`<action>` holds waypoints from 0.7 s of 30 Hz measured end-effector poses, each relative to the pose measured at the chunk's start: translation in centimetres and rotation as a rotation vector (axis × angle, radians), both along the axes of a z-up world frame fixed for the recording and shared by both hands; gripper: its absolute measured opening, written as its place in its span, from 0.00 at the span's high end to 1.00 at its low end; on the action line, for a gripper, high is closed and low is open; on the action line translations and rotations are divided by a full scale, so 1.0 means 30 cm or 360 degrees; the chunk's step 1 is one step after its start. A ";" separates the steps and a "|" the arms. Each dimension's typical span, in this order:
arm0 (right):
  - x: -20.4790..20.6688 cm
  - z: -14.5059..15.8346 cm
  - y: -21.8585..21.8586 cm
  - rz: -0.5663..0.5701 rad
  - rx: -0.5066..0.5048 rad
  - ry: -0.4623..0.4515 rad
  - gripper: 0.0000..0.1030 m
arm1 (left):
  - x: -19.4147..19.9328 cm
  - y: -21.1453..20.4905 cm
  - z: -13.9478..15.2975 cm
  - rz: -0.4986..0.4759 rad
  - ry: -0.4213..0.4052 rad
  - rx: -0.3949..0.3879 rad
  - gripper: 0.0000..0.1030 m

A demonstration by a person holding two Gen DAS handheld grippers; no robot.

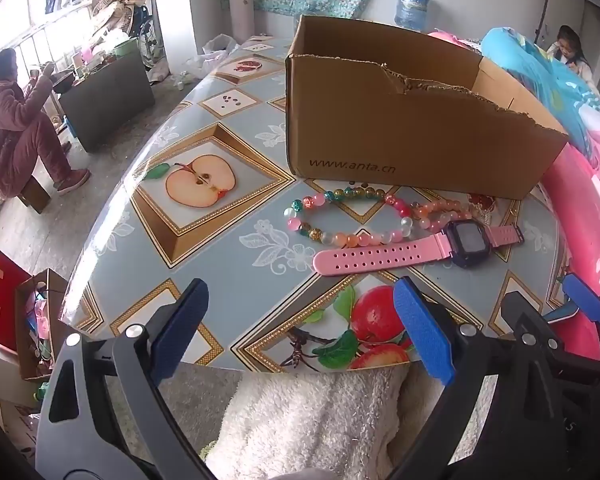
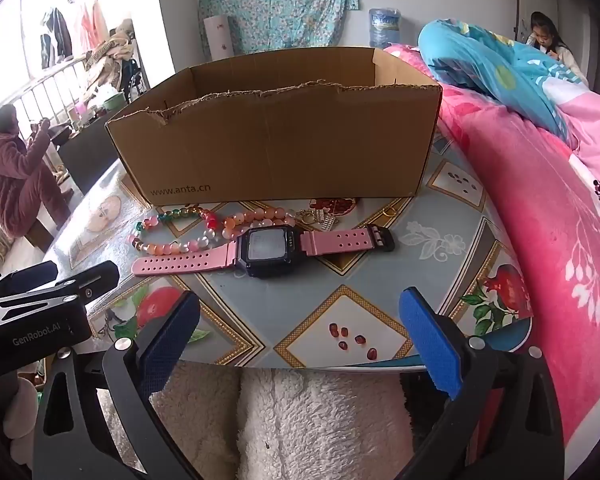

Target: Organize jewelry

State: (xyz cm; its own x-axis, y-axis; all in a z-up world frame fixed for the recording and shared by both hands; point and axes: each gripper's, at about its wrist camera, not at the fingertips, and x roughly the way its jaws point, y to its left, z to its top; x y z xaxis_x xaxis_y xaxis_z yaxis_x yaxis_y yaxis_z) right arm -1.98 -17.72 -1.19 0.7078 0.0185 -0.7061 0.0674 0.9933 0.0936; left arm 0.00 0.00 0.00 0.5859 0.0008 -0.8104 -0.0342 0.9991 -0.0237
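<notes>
Jewelry lay on the table (image 2: 452, 264) in front of both grippers, and neither one held any of it. The left gripper (image 1: 300, 330) stood wide, with nothing between its blue pads, low over the near edge of the table. The right gripper (image 2: 306, 338) stood wide too, with nothing in it, just beside the left one. Under both was a fluffy white cloth (image 2: 316, 420).

A little past the grippers lay a pink watch (image 2: 266, 251), flat on the table with its strap stretched out. Touching its far side was a bead bracelet (image 1: 348, 216) with pink, green and gold beads. Next to that lay a string of peach beads (image 2: 260, 216). Some small gold and silver bits (image 2: 320, 216) lay close by, too small to tell what they were.

Behind all of this stood a brown cardboard box (image 2: 284, 148), open at the top, with a torn front edge. The beads lay just in front of it.

A pink blanket (image 2: 540, 208) was heaped on the right side of the table. Far off on the left, a person in a fluffy pink suit (image 1: 16, 128) sat on a low stool
</notes>
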 end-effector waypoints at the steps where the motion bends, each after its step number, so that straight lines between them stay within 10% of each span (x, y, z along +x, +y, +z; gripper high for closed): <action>1: 0.001 0.000 0.000 0.0000 0.0001 0.0002 0.05 | 0.000 0.000 0.000 0.0001 0.0000 0.0003 0.13; 21: 0.003 -0.001 0.001 -0.0006 0.0008 0.0009 0.05 | -0.010 0.009 -0.010 0.0001 0.0001 -0.0002 0.13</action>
State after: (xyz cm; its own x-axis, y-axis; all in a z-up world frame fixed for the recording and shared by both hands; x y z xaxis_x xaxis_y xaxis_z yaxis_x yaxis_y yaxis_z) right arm -1.89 -17.68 -1.21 0.7041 0.0196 -0.7099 0.0715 0.9926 0.0982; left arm -0.29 0.27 -0.29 0.5855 0.0003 -0.8107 -0.0346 0.9991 -0.0247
